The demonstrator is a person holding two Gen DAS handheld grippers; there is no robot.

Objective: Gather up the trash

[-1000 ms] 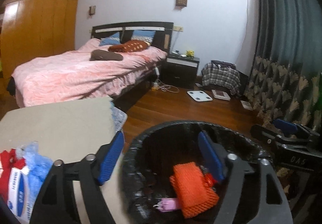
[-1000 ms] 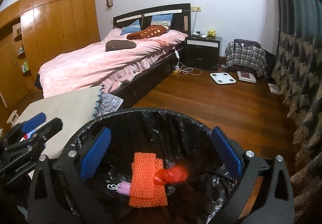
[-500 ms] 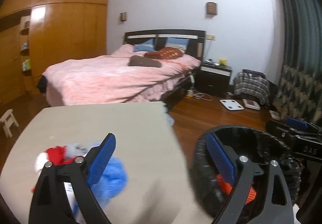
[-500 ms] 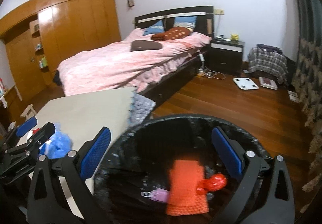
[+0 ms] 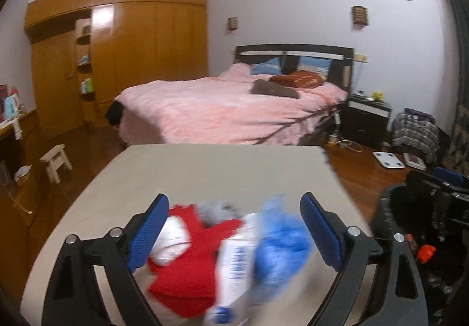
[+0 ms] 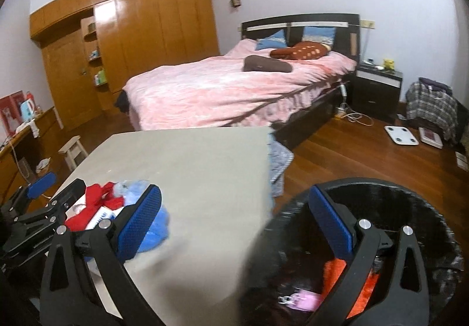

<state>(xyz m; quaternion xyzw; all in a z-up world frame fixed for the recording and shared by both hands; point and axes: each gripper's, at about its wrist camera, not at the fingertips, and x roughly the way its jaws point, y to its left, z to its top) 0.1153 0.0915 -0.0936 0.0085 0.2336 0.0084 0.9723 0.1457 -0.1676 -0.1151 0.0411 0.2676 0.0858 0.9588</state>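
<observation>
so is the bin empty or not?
Not empty. The bin already holds an orange mesh piece and a small pink item at the bottom, seen in the right wrist view.

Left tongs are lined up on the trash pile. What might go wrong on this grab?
1. The left tongs are open over a mixed pile: red wrapper, blue plastic bag, white packet. One pinch may leave pieces behind.
2. The bin stands off the table edge, so loose pieces might drop to the floor in transit.

A pink-covered bed [image 6: 234, 85] stands against the pale wall, a wooden wardrobe [image 6: 140, 41] left of it, a dark nightstand [image 6: 376, 91] right, on reddish wood floor [image 6: 351, 156].
</observation>
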